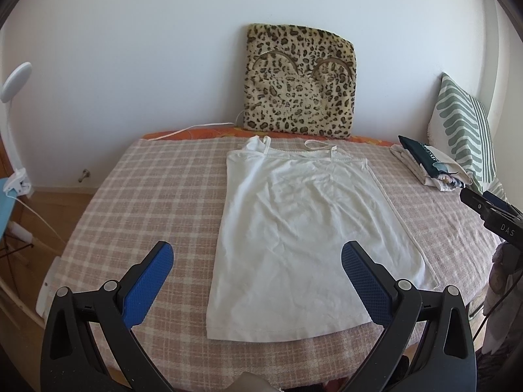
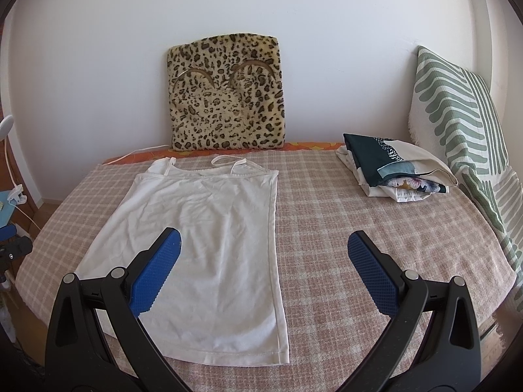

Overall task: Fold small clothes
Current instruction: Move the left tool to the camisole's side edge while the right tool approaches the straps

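The left claw [image 1: 256,263] hangs wide apart and empty above the near edge of a bed, its blue ridged pads [image 1: 148,285] framing the lower hem of a white camisole [image 1: 294,228]. The right claw [image 2: 263,251] is likewise spread wide and holds nothing; its left pad hovers over the camisole's lower half. The camisole lies flat and face up on a pink checked blanket [image 2: 359,228], thin shoulder straps [image 2: 228,161] toward the far wall, hem toward the viewer, with light wrinkles across the body. It looks thin, soft and very light, so it will likely sag and bunch when lifted and may drag along the blanket. The stitched hem corners and the side seams seem the firmest places to pinch; the loose straps would probably tangle if caught. A stack of already folded clothes [image 2: 395,170] sits well apart at the far right, near a green patterned pillow [image 2: 464,124]. A leopard-print cushion [image 2: 225,91] leans upright against the wall beyond the straps.
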`<state>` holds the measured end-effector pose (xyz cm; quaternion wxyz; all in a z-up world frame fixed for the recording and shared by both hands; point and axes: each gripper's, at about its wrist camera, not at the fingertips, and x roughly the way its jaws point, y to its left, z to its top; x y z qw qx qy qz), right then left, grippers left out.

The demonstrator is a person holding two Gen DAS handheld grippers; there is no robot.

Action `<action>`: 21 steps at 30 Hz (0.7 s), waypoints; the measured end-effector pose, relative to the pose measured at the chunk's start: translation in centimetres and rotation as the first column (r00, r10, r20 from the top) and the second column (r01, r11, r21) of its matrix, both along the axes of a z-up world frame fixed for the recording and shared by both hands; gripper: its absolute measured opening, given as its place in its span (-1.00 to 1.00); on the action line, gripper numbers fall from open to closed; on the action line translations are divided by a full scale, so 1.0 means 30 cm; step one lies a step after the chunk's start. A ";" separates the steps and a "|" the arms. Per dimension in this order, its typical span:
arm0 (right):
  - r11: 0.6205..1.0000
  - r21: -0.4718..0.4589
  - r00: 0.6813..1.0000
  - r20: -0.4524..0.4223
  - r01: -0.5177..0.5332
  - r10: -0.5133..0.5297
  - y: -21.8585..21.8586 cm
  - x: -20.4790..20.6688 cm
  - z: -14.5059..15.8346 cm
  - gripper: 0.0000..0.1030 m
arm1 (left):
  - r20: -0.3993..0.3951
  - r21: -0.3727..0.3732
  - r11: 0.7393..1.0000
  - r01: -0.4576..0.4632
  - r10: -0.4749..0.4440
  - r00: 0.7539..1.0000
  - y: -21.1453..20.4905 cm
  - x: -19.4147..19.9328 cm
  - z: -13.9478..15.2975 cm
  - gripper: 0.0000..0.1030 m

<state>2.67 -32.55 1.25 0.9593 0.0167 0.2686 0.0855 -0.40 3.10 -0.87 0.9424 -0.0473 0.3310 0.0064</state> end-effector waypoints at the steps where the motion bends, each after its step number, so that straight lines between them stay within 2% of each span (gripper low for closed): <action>1: 1.000 0.000 1.000 0.000 -0.004 0.004 0.009 0.000 0.002 1.00 | -0.003 -0.005 1.000 -0.004 0.004 1.000 0.010 -0.003 -0.004 0.99; 7: 0.999 0.023 0.999 -0.014 -0.037 0.037 0.054 0.007 0.022 1.00 | -0.021 -0.027 1.000 0.013 -0.014 1.000 0.057 -0.013 -0.037 0.97; 11: 0.997 0.041 0.998 -0.022 -0.064 0.065 0.081 0.013 0.027 1.00 | -0.053 -0.066 0.996 0.058 -0.061 0.997 0.095 -0.019 -0.072 0.60; 13: 0.997 0.036 0.997 -0.022 -0.073 0.074 0.100 0.018 0.027 1.00 | -0.080 -0.081 0.995 0.067 -0.073 0.994 0.120 -0.019 -0.089 0.51; 15: 0.996 0.032 0.996 -0.024 -0.088 0.089 0.119 0.024 0.026 1.00 | -0.107 -0.094 0.994 0.057 -0.067 0.992 0.152 -0.015 -0.104 0.50; 17: 0.993 0.047 0.993 -0.033 -0.112 0.114 0.138 0.034 0.024 1.00 | -0.123 -0.120 0.992 0.044 -0.059 0.991 0.185 -0.015 -0.120 0.32; 21: 0.985 0.075 0.986 -0.049 -0.154 0.158 0.187 0.065 0.028 1.00 | -0.155 -0.187 0.981 0.043 -0.073 0.985 0.230 -0.010 -0.163 0.24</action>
